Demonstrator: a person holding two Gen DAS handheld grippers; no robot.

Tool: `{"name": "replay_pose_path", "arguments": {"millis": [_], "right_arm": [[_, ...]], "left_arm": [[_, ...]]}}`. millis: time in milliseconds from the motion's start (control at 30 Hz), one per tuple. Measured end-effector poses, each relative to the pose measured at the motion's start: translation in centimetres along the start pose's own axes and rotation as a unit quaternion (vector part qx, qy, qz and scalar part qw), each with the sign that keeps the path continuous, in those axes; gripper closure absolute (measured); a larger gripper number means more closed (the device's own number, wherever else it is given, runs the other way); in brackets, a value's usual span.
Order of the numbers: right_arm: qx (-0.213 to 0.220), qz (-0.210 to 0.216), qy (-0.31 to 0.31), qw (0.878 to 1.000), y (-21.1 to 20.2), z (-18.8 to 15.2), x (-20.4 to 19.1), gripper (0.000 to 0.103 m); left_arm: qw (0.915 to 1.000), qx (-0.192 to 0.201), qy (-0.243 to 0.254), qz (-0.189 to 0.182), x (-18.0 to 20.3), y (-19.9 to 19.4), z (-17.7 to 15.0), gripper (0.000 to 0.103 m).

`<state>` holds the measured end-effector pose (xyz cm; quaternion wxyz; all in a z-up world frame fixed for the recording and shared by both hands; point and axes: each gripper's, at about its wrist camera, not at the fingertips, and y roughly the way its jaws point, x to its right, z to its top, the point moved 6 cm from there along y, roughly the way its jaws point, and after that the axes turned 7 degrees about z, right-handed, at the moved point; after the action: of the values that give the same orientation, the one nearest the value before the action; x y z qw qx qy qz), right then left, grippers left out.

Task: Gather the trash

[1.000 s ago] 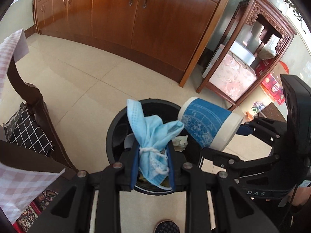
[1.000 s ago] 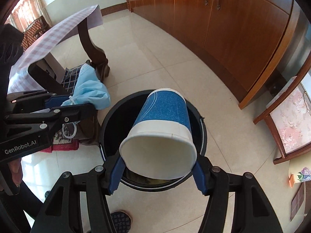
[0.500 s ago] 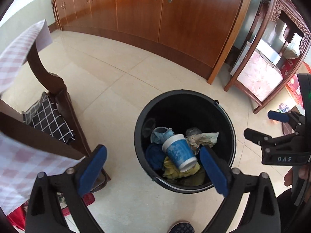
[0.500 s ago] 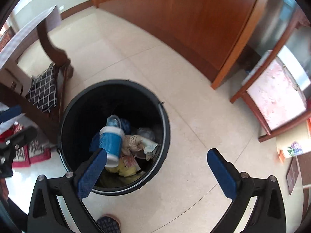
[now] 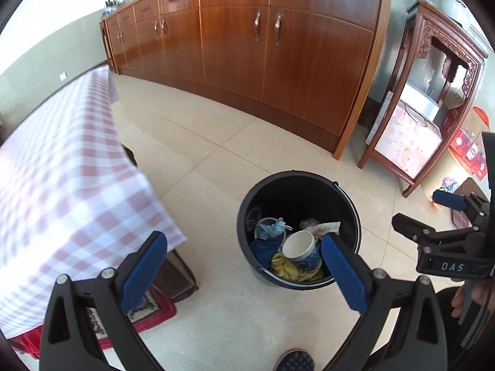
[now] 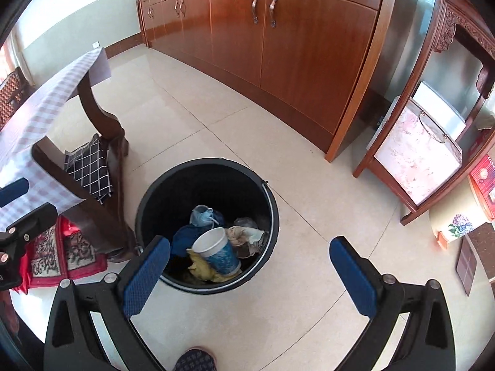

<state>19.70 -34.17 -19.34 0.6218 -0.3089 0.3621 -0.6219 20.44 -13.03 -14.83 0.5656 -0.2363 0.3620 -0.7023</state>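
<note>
The left gripper point(image 5: 244, 258) stands fully spread, and its jaws have just been opening; nothing lies between the blue pads point(image 5: 144, 267), only bare floor and the near rim of the bin. The right gripper point(image 6: 249, 273) is likewise spread to its widest and holds nothing; its jaws have also just been opening.

The black trash bin point(image 6: 148, 204) stands upright on the cream tiled floor point(image 6: 216, 105). In the right wrist view it sits just left of centre, partly behind the gripper's left-hand pad. In the left wrist view the bin point(image 5: 349, 207) sits at about 4 o'clock from centre, partly behind the right-hand pad.

Contents of the bin:
- The paper cup point(image 6: 216, 252), blue-patterned with a white rim, lies tilted on its side, mouth facing up toward the camera, at about 6 o'clock inside the bin. It rests on a yellow cloth point(image 6: 201, 267).
- The light blue face mask point(image 6: 202, 215) lies crumpled at about 12 o'clock from the cup, near it.
- Crumpled brownish paper point(image 6: 247, 236) lies at about 2 o'clock from the cup, touching or just beside it.

A table with a pink checked cloth point(image 5: 62, 185) stands at 9 o'clock from the bin. Wooden cabinets point(image 5: 278, 61) run along the far wall at 12 o'clock.
</note>
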Motion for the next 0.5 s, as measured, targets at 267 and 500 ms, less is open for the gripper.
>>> {"name": "replay_pose_path", "arguments": {"millis": [267, 500], "right_arm": [[0.051, 0.021, -0.017, 0.998, -6.9, -0.9, -4.3, 0.0], [0.092, 0.037, -0.04, 0.994, -12.8, -1.5, -8.4, 0.0]], "left_arm": [[0.9977, 0.053, -0.041, 0.013, -3.2, -6.1, -0.9, 0.001], [0.9936, 0.087, -0.067, 0.027, -4.8, -11.0, -1.7, 0.001]]}}
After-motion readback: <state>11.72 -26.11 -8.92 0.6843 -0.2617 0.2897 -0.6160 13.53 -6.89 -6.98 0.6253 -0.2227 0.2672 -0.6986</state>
